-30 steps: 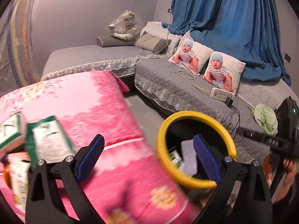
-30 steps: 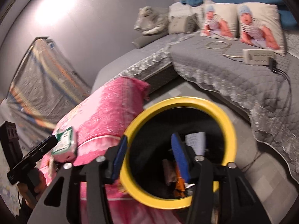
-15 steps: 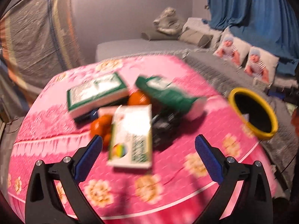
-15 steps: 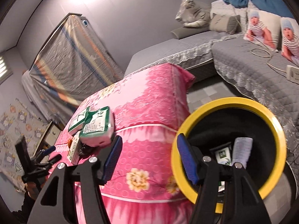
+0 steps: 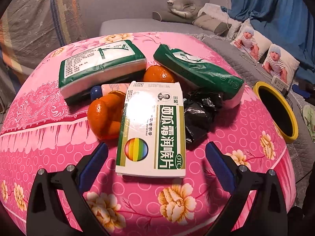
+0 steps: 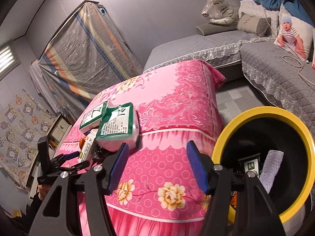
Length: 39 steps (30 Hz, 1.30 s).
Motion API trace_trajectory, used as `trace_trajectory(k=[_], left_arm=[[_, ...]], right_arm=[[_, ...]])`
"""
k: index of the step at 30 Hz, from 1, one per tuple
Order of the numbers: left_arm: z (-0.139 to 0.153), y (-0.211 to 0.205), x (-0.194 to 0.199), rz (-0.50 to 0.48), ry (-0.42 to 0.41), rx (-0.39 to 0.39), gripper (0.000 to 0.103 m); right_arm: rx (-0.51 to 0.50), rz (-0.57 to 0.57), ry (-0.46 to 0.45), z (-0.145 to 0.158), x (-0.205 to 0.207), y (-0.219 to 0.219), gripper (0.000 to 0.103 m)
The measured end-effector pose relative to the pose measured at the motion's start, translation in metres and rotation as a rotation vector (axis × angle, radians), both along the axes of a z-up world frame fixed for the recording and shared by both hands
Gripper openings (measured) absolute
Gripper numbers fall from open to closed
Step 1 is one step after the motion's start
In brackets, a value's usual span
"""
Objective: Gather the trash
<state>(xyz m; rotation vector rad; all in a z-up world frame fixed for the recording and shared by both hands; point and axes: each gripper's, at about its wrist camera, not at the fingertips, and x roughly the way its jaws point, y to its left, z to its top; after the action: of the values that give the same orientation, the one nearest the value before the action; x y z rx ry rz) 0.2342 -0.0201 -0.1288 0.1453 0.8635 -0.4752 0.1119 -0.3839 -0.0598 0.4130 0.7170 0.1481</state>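
On the pink flowered table (image 5: 59,141) lies a pile: a white and green medicine box (image 5: 152,129), two green tissue packs (image 5: 102,64) (image 5: 196,72), oranges (image 5: 105,116), a crumpled black bag (image 5: 198,114) and a small blue-capped bottle (image 5: 110,89). My left gripper (image 5: 156,157) is open and empty, its fingers either side of the box's near end. My right gripper (image 6: 157,167) is open and empty at the table's side, beside the yellow-rimmed bin (image 6: 232,129), which holds wrappers (image 6: 251,165). The bin also shows in the left wrist view (image 5: 275,111).
A grey quilted sofa (image 6: 275,78) with baby-print cushions (image 5: 279,64) stands behind the bin. A plastic-covered frame (image 6: 84,45) leans on the wall at the left. The left gripper shows in the right wrist view (image 6: 67,163).
My left gripper swung from the bin to over the table pile and closed in on the medicine box. My right gripper drew back out of the bin and its jaws widened.
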Motion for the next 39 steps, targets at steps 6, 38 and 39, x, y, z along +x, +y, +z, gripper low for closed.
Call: trace_trajectory(k=[6, 38, 39], left_arm=[[-0.011, -0.005, 0.01, 0.005, 0.05, 0.009, 0.063], [0.036, 0.071, -0.069, 0.108, -0.121, -0.18, 0.061], [0.036, 0.071, -0.068, 0.11, -0.123, -0.184, 0.061]], right_arm=[[-0.008, 0.042, 0.012, -0.001, 0.006, 0.013, 0.058], [-0.244, 0.382, 0.518, -0.034, 0.206, 0.164, 0.087], [-0.243, 0.379, 0.532, -0.039, 0.21, 0.164, 0.088]])
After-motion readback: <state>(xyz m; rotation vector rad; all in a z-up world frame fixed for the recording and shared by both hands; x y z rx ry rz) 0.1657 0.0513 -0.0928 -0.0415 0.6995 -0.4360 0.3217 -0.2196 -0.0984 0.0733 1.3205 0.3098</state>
